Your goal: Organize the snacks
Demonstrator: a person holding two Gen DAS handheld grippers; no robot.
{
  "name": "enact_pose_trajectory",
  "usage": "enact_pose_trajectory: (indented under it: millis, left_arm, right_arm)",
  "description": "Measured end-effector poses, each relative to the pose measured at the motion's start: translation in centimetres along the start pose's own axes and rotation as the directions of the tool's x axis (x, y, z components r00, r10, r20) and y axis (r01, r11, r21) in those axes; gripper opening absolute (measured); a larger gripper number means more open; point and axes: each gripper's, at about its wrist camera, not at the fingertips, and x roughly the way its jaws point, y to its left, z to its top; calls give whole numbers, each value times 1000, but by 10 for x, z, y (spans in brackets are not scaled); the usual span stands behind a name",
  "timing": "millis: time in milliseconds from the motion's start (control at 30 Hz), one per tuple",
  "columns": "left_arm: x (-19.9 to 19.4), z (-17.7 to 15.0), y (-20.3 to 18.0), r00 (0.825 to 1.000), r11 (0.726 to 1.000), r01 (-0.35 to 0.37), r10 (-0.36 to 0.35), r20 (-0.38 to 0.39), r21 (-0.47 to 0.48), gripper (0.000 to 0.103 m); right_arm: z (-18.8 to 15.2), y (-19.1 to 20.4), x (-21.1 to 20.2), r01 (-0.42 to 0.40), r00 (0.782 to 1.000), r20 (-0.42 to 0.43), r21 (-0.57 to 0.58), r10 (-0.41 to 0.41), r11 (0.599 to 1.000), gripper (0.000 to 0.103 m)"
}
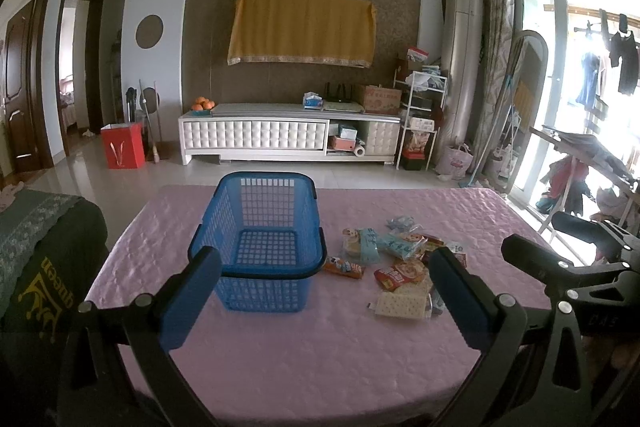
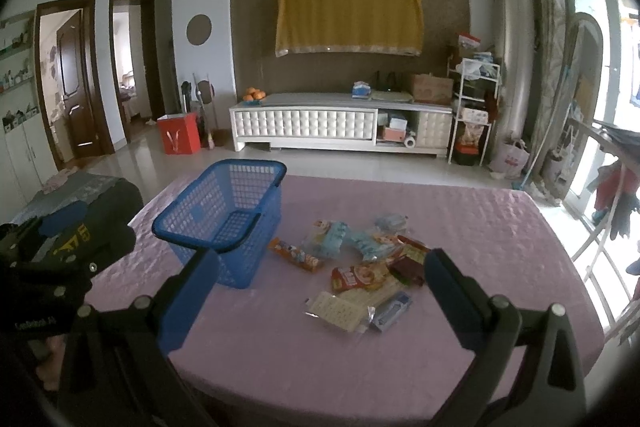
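Note:
An empty blue plastic basket (image 1: 258,239) stands on the pink tablecloth (image 1: 304,347); it also shows in the right wrist view (image 2: 224,219). To its right lies a pile of snack packets (image 1: 400,259), also seen in the right wrist view (image 2: 360,263), including an orange bar (image 2: 297,255), a red packet (image 2: 356,277) and a white cracker pack (image 2: 340,311). My left gripper (image 1: 326,279) is open and empty, held above the table before the basket. My right gripper (image 2: 320,281) is open and empty, held above the table before the pile.
The table's right edge (image 2: 568,239) borders a chair and a balcony door. A dark cushioned seat (image 1: 44,251) sits left of the table. A white TV cabinet (image 1: 288,133) and a red bag (image 1: 122,145) stand across the floor.

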Motion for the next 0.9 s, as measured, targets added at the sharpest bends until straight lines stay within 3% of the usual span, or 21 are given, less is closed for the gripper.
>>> enact_pose_trajectory:
  millis: [900]
  left_arm:
    - [2, -7, 0, 1000, 1000, 3, -3, -12, -8, 103]
  right_arm:
    - [-6, -3, 5, 28, 1000, -2, -6, -28, 1000, 103]
